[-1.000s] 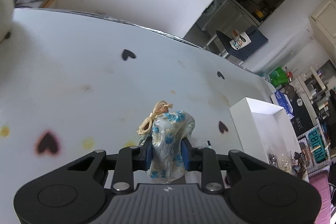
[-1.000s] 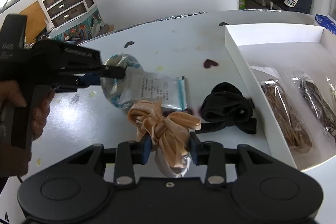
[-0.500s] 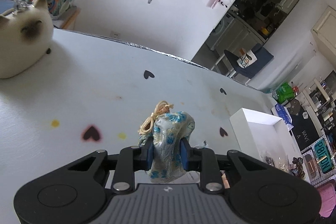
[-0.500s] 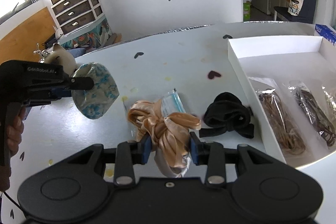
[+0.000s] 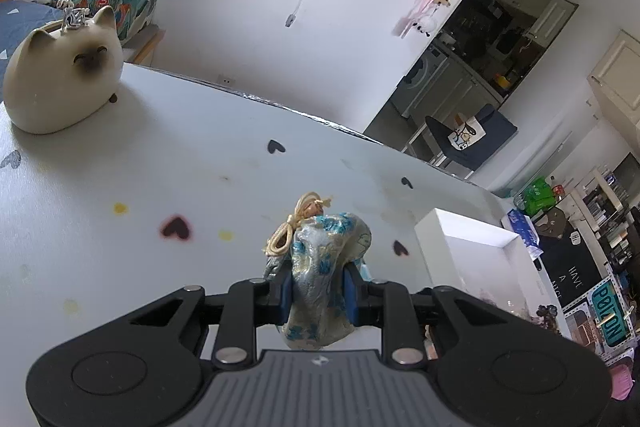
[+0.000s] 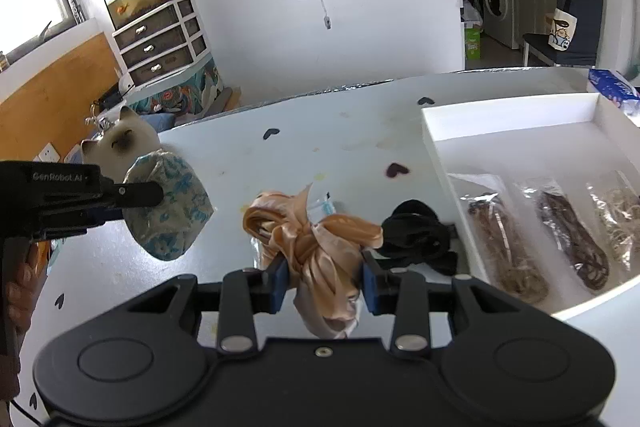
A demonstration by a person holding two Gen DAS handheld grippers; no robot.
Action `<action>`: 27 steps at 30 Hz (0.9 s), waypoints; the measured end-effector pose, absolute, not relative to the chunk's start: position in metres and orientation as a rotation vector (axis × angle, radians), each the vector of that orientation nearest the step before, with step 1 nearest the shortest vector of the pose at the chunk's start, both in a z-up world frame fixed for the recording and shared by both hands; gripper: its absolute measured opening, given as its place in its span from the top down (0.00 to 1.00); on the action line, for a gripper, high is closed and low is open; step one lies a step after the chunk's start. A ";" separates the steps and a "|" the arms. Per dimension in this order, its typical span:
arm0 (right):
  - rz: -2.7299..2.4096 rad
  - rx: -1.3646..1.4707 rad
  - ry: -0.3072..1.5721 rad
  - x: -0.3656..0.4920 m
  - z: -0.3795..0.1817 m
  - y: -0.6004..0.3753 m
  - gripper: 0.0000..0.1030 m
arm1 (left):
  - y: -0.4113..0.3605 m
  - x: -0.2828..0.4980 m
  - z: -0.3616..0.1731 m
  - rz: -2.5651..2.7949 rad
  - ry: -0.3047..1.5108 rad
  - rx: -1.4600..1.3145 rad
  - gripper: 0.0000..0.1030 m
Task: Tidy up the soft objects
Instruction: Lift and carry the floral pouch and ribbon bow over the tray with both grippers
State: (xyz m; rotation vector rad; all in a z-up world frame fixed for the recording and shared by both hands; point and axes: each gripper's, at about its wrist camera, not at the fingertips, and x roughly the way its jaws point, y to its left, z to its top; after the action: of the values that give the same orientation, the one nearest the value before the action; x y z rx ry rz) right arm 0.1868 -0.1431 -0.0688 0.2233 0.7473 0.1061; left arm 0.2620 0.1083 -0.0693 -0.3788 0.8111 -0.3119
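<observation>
My left gripper [image 5: 317, 289] is shut on a blue-flowered silk pouch [image 5: 325, 267] with a yellow cord, held above the table. From the right wrist view that pouch [image 6: 170, 207] hangs at the left in the left gripper [image 6: 154, 197]. A tan satin bow scrunchie [image 6: 316, 247] is pinched in my right gripper [image 6: 323, 285], lifted off the table. A black fabric piece [image 6: 416, 235] lies on the table beside the white box [image 6: 434, 155]. A clear packet [image 6: 320, 203] lies partly hidden behind the bow.
The white box at the right holds several clear bags of hair ties [image 6: 508, 247]. A cream cat plush [image 5: 60, 71] sits at the table's far left. The white table [image 5: 200, 167] has heart spots. A hand [image 6: 20, 287] holds the left gripper's handle.
Both grippers have risen with their loads. The left one with the pouch moved away to the left, uncovering the clear packet; the cat plush came into its view.
</observation>
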 end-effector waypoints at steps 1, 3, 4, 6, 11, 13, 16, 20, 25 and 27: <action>0.105 0.227 0.743 0.185 -0.068 -0.146 0.63 | 0.106 0.259 -0.068 -0.312 0.808 -0.379 0.74; 0.105 0.236 0.736 0.184 -0.066 -0.155 0.63 | 0.100 0.254 -0.065 -0.311 0.802 -0.378 0.74; 0.108 0.240 0.732 0.183 -0.065 -0.160 0.63 | 0.096 0.252 -0.063 -0.310 0.798 -0.378 0.74; 0.113 0.241 0.724 0.183 -0.061 -0.171 0.63 | 0.089 0.246 -0.060 -0.309 0.787 -0.378 0.74; 0.135 0.236 0.705 0.182 -0.051 -0.207 0.63 | 0.061 0.238 -0.051 -0.292 0.765 -0.380 0.74; 0.144 0.235 0.703 0.183 -0.049 -0.224 0.63 | 0.045 0.235 -0.048 -0.281 0.759 -0.386 0.74; 0.159 0.232 0.704 0.186 -0.046 -0.251 0.63 | 0.020 0.232 -0.044 -0.274 0.750 -0.396 0.74; 0.180 0.224 0.700 0.190 -0.043 -0.285 0.63 | -0.016 0.231 -0.041 -0.267 0.740 -0.403 0.74; 0.188 0.219 0.695 0.199 -0.041 -0.329 0.63 | -0.057 0.235 -0.040 -0.258 0.726 -0.411 0.74; 0.187 0.217 0.691 0.202 -0.041 -0.344 0.63 | -0.074 0.237 -0.040 -0.256 0.721 -0.412 0.74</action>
State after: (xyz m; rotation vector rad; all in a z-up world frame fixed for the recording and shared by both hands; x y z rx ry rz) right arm 0.2021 -0.3442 -0.0409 0.2169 0.6914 0.1872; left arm 0.2372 -0.0739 -0.0395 -0.4119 0.7213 -0.2565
